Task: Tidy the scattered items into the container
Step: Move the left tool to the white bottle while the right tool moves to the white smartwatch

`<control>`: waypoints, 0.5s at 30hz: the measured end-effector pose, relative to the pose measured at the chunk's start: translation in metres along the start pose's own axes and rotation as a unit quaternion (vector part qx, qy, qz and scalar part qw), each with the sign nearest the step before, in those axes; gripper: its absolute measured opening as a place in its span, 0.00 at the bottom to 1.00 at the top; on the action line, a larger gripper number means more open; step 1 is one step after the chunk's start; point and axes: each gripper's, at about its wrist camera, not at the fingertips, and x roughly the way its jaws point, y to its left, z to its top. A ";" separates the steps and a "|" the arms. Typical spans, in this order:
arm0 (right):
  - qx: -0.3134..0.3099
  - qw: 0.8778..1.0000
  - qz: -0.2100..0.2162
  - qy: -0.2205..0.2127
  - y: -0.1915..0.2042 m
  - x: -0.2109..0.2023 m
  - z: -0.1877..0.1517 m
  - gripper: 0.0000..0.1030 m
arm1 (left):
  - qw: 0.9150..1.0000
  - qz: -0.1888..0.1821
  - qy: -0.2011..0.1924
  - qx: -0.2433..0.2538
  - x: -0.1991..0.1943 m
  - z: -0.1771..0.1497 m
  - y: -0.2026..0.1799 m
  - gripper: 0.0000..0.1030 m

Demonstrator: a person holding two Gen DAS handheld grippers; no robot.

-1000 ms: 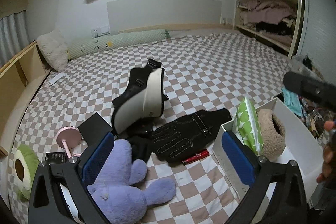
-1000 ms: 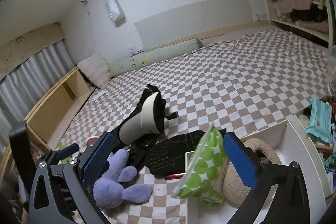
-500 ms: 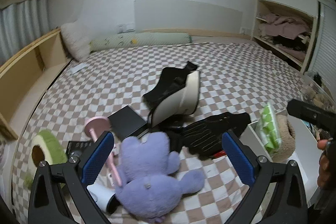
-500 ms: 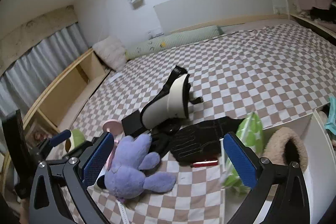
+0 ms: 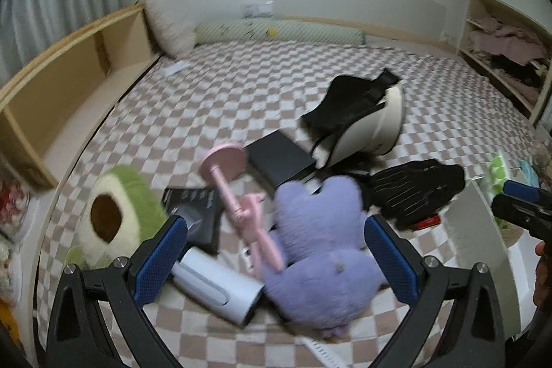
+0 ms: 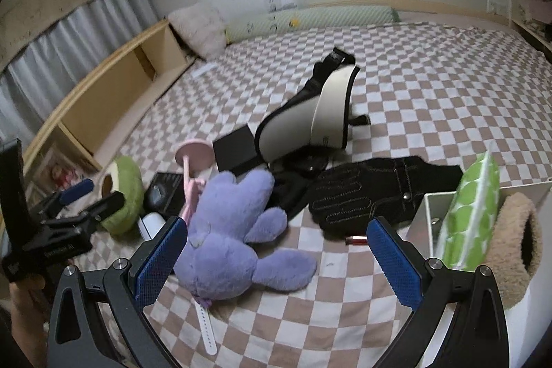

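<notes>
1. The left gripper (image 5: 276,252) has its jaws spread wide and holds nothing; the right gripper (image 6: 277,256) is likewise spread and empty.
2. The purple plush toy (image 5: 321,264) lies on the checkered bed (image 5: 241,85) directly ahead of the left gripper, between its two fingers in that view, with its long axis running away from the camera, ears pointing far.
3. In the right wrist view the same plush sits toward that gripper's left finger, while the white container (image 6: 427,206) stands to the right, already holding a green dotted pouch (image 6: 472,209) and a brown fuzzy item (image 6: 514,240).
4. Judging by position, the left gripper is the nearer one; a straight descent would likely close across the plush's body.
5. A pink fan (image 5: 238,195) and a white cylinder (image 5: 217,285) touch the plush's left side and could get snagged.
</notes>
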 end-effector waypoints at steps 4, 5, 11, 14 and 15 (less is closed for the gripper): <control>-0.007 1.000 -0.003 0.023 0.005 0.014 -0.003 1.00 | 0.998 0.006 0.044 -0.045 0.014 -0.011 0.029 0.99; -0.010 1.000 -0.003 0.029 0.006 0.017 -0.004 1.00 | 0.997 0.009 0.050 -0.050 0.016 -0.013 0.034 0.99; -0.015 0.998 0.003 0.061 0.014 0.037 -0.007 1.00 | 0.993 0.039 0.086 -0.066 0.032 -0.026 0.055 0.99; -0.017 0.997 0.007 0.074 0.019 0.044 -0.009 1.00 | 0.991 0.041 0.103 -0.071 0.042 -0.030 0.060 0.96; -0.014 0.997 0.013 0.081 0.020 0.048 -0.009 1.00 | 0.990 0.041 0.111 -0.073 0.045 -0.032 0.061 0.92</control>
